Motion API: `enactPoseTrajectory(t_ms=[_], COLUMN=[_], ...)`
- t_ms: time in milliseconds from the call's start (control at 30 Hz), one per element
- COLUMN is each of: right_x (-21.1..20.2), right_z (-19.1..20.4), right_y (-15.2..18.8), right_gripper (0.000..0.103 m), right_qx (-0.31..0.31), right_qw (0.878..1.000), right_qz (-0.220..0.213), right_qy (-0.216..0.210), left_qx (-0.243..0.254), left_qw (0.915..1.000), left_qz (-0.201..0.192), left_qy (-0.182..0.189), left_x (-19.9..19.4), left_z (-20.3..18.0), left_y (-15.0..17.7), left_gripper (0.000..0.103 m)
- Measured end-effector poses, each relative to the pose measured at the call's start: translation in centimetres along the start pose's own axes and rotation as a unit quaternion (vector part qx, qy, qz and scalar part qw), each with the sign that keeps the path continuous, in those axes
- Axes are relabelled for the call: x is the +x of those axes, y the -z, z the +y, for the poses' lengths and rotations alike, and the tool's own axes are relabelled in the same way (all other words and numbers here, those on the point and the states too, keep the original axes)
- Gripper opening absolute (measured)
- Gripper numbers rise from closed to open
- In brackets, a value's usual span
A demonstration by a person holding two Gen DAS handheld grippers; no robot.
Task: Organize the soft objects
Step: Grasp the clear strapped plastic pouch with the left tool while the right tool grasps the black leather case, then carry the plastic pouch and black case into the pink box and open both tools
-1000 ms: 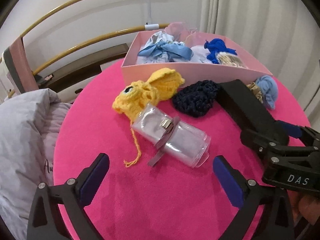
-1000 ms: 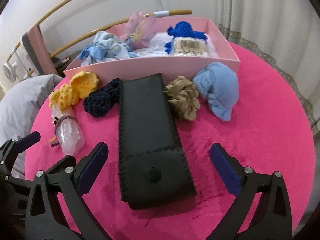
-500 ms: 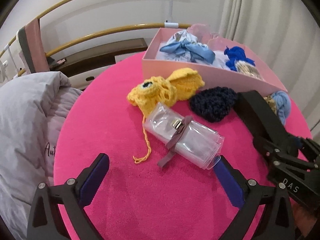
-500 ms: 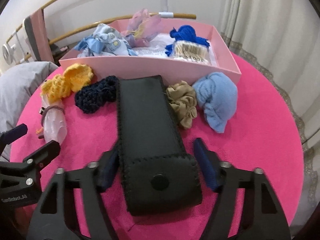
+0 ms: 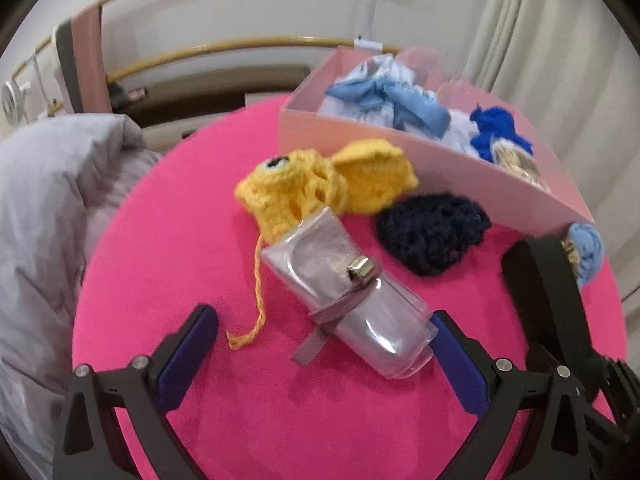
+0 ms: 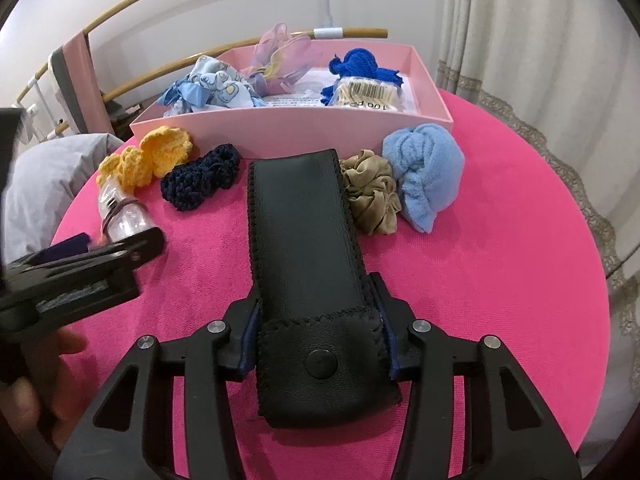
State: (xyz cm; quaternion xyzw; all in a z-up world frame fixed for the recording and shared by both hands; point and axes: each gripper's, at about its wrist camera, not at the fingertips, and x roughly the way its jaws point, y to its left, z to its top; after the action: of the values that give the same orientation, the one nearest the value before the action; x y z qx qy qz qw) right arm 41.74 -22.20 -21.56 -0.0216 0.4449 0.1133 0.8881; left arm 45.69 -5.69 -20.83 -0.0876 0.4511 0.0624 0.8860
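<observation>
Black leather case [image 6: 308, 264], long axis pointing away from the right gripper [image 6: 316, 350], whose closing jaws clamp it; "100 pcs" pack [image 6: 370, 94] far ahead; left gripper [image 5: 326, 356] wide, narrowing.

— What did I have around the edges?
— A curtain [image 6: 520, 20] hung right, with lace trim [image 6: 560, 160]. I saw curved wooden rails [image 5: 240, 46] behind, a grey quilt [image 5: 44, 208] on the left, and a pink headboard post [image 5: 90, 60].
</observation>
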Motion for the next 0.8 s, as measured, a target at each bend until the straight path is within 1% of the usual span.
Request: enactPoseTrajectory(t_ms=[33,67,100,133,200,300,400,600,800], right_x=[0.0,-0.1,-0.2,-0.3,-0.4,-0.7,-1.0,-1.6,-2.4], right_z=[-0.1,-0.1,-0.1,0.0,0.2,0.7,1.1,1.2,1.7], right_y=[0.0,0.1,0.1,0.2,0.4,0.7,1.0,1.5,1.6], right_gripper=[0.044,0.044,0.044,0.043,0.042,0.042,0.041,0.04,0.037], right_qx=[0.001,0.002,0.003,0.003,0.002,0.001,0.002,0.006,0.004], right_qw=[1.0,1.0,1.0,1.0,1.0,1.0,1.0,0.999,0.999], right_qz=[0.0,0.0,0.0,0.0,0.0,0.0,0.0,0.001,-0.005], right_qy=[-0.002,-0.004,-0.006,-0.008,-0.015,-0.021,-0.026,-0.033,-0.036], left_qx=[-0.001,0.003,0.008,0.012,0.011,0.014,0.023,0.047,0.071], left_qw=[0.9999,0.9999,0.9998,0.9998,0.9995,0.9986,0.998,0.9972,0.9955], left_qz=[-0.003,-0.007,-0.008,-0.009,-0.006,-0.001,-0.002,-0.007,-0.017], left_qy=[0.01,0.012,0.013,0.013,0.031,0.052,0.058,0.058,0.06], left_x=[-0.3,-0.5,-0.7,-0.8,-1.3,-1.9,-3.0,-5.1,-7.0], left_z=[0.2,0.3,0.5,0.8,2.0,3.4,4.2,4.8,4.0], left_y=[0.2,0.3,0.4,0.6,0.8,1.1,1.7,3.4,4.6], left_gripper=[0.082,0.075,0.062,0.052,0.044,0.04,0.039,0.037,0.035])
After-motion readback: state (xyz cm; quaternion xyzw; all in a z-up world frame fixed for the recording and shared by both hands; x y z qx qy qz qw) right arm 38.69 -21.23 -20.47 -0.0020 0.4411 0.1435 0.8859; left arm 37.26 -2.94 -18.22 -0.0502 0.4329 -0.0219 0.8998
